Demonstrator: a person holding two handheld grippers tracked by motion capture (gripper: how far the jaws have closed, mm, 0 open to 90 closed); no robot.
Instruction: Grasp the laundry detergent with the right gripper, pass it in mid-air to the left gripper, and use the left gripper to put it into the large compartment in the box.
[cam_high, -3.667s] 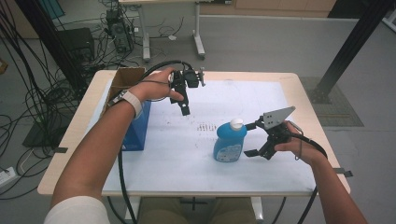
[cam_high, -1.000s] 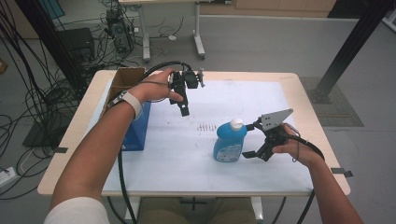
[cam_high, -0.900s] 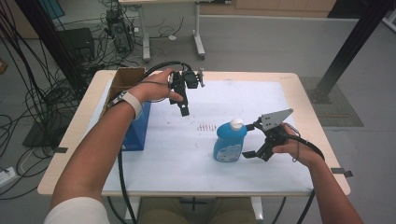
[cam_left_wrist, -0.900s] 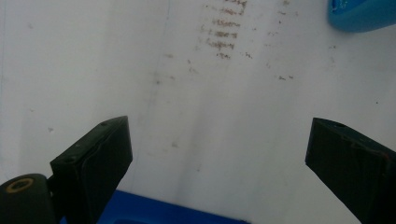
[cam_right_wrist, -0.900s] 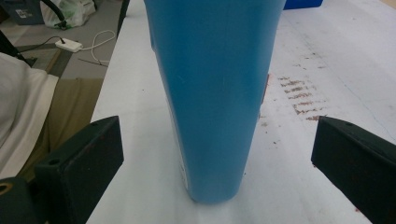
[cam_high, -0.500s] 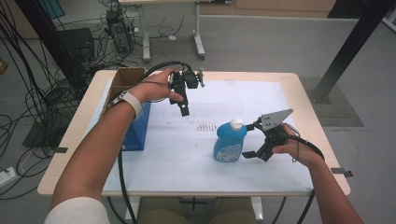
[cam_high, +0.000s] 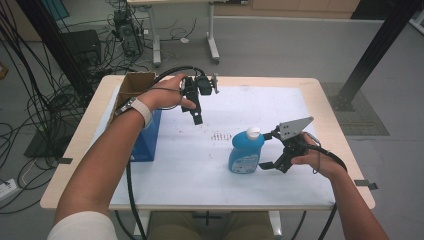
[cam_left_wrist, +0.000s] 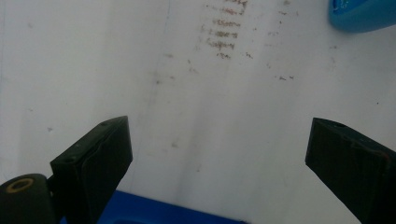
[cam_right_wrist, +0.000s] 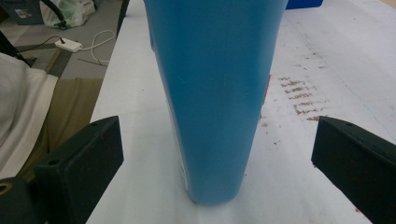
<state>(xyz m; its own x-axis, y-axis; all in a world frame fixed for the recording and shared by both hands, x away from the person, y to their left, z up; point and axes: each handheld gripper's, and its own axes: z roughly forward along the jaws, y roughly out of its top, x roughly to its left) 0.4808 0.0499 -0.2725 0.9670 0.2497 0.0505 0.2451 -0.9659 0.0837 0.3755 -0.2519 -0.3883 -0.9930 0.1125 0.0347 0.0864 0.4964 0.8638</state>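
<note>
A blue plastic bottle (cam_high: 246, 154) with a white cap stands upright on the white table sheet (cam_high: 200, 165), right of centre. My right gripper (cam_high: 267, 150) is level with its lower body from the right and open. In the right gripper view the bottle (cam_right_wrist: 215, 93) stands between the jaws of the right gripper (cam_right_wrist: 215, 154), and both pads are clear of its sides. My left gripper (cam_high: 196, 117) hangs above the table's far left part, pointing down. The left gripper (cam_left_wrist: 217, 158) is open over bare sheet with nothing between its jaws; the bottle's base (cam_left_wrist: 362, 14) shows at the top right.
A blue box (cam_high: 148, 137) lies at the table's left with an open cardboard box (cam_high: 134, 86) behind it. Brown smudges (cam_high: 218, 136) mark the sheet near the bottle. Cables and table legs crowd the floor beyond the far edge.
Since the earliest frame the right gripper has shifted slightly lower beside the bottle. Over the last second nothing has visibly moved.
</note>
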